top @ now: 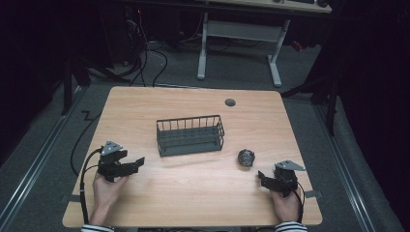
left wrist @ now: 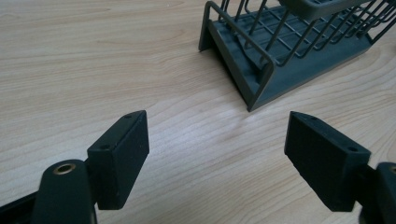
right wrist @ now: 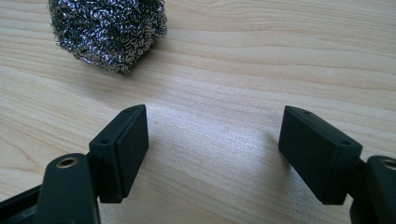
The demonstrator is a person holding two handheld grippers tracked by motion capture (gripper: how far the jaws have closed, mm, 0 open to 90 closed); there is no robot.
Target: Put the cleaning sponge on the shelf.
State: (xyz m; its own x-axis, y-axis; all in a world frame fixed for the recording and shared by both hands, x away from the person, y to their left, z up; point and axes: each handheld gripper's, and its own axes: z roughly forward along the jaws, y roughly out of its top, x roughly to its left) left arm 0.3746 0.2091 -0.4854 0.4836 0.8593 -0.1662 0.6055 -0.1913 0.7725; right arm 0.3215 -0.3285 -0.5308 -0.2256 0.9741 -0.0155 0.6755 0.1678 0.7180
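At the centre of the high view, a dark grey wire basket [top: 190,135] is standing on a light wood-grain table [top: 193,193], rectangular, with thin upright bars and a solid base. No writing is showing legibly anywhere. A round steel-wool scourer [top: 246,157] is lying to the lower right of the basket, apart from it, with bare tabletop lying all round. A small dark round grommet [top: 230,102] is sitting near the table's far edge. The left gripper [top: 138,163] is resting at the lower left of the frame, held by the left hand [top: 105,189]; the right gripper [top: 261,178] is resting at the lower right, just below the scourer, held by the right hand [top: 285,203]. Both are sitting well inside the table's edges.

In the left gripper view, the two black, blocky jaws are standing wide apart over bare wood. The basket's corner [left wrist: 261,60] is filling the upper right of the frame, ahead of the jaws and clear of them.

In the right gripper view, the jaws are likewise standing wide apart with nothing between them. The scourer [right wrist: 107,30], a tangle of shiny metal coils, is lying at the upper left of the frame, beyond the left-hand jaw and not touching it.
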